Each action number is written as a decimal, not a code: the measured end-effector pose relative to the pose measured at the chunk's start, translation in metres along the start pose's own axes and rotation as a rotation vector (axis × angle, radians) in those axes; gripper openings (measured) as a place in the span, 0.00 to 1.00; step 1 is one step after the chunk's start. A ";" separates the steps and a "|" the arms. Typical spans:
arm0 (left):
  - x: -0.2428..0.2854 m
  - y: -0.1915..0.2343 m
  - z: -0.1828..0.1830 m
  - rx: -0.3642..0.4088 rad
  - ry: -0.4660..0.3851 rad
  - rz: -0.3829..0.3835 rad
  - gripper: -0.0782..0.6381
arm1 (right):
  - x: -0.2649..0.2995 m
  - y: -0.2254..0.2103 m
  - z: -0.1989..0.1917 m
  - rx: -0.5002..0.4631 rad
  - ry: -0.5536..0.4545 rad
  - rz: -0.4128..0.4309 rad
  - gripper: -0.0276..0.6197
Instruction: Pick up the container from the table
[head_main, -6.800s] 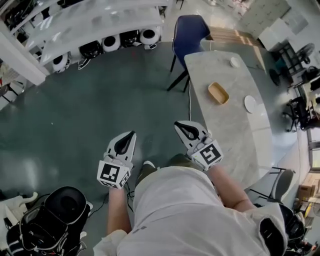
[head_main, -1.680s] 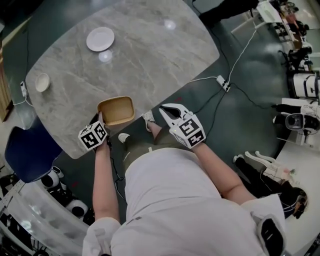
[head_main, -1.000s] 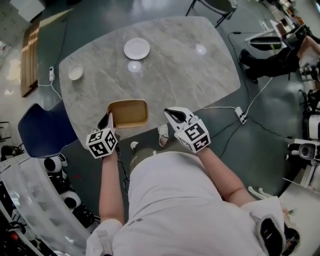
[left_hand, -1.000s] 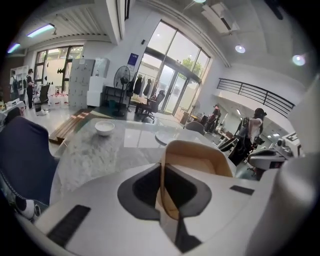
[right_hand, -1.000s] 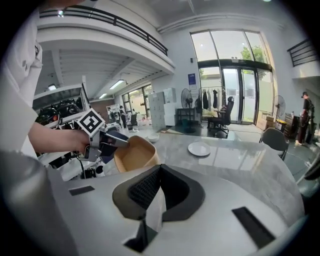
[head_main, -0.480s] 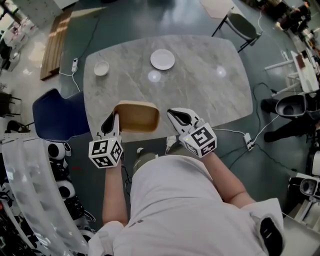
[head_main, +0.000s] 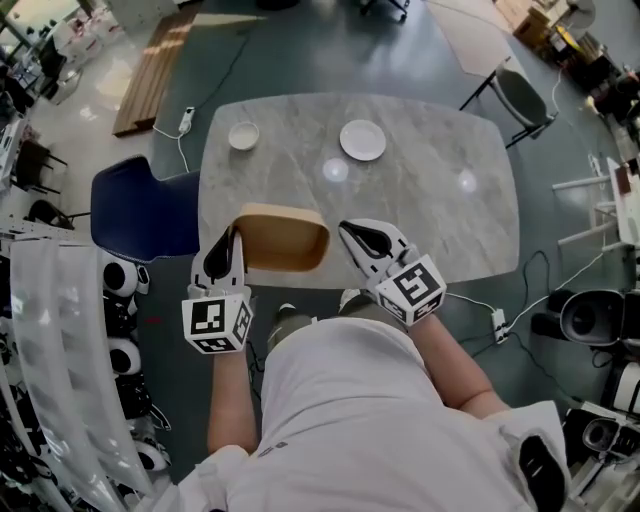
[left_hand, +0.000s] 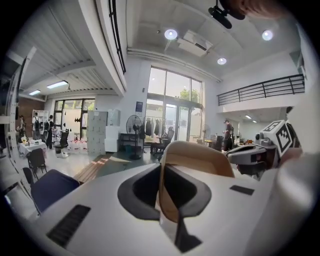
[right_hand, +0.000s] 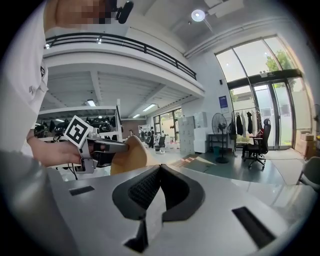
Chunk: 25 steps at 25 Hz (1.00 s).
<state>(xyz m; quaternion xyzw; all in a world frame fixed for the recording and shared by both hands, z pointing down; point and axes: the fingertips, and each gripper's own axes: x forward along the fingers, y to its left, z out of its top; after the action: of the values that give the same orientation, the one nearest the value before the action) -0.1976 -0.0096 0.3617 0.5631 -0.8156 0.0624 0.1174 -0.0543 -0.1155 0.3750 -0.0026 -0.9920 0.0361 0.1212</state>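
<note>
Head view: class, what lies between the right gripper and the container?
Nothing: the head view shows only bare table in the narrow gap between container and right gripper.

- Grey marble table (head_main: 430, 190) on a dark green floor (head_main: 330, 50).
- Blue chair (head_main: 140, 215) at the table's left end.
- Tall windows (left_hand: 175, 112) far off; round ceiling lights (left_hand: 171, 34) overhead.

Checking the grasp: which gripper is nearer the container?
Left. The left gripper grips the container by its rim; the right gripper, shut, is beside it, not touching.
</note>
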 end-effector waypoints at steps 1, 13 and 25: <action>-0.004 0.003 0.004 0.010 -0.008 0.014 0.14 | 0.002 0.002 0.005 -0.002 -0.011 0.010 0.06; -0.042 0.033 0.019 0.090 -0.046 0.156 0.14 | 0.028 0.023 0.038 -0.055 -0.094 0.134 0.06; -0.051 0.046 0.011 0.099 -0.042 0.199 0.14 | 0.036 0.032 0.034 -0.114 -0.080 0.171 0.06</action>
<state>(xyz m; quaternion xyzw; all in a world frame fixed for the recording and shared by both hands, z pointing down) -0.2248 0.0505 0.3390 0.4855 -0.8658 0.1022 0.0653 -0.0980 -0.0859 0.3482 -0.0926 -0.9926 -0.0099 0.0779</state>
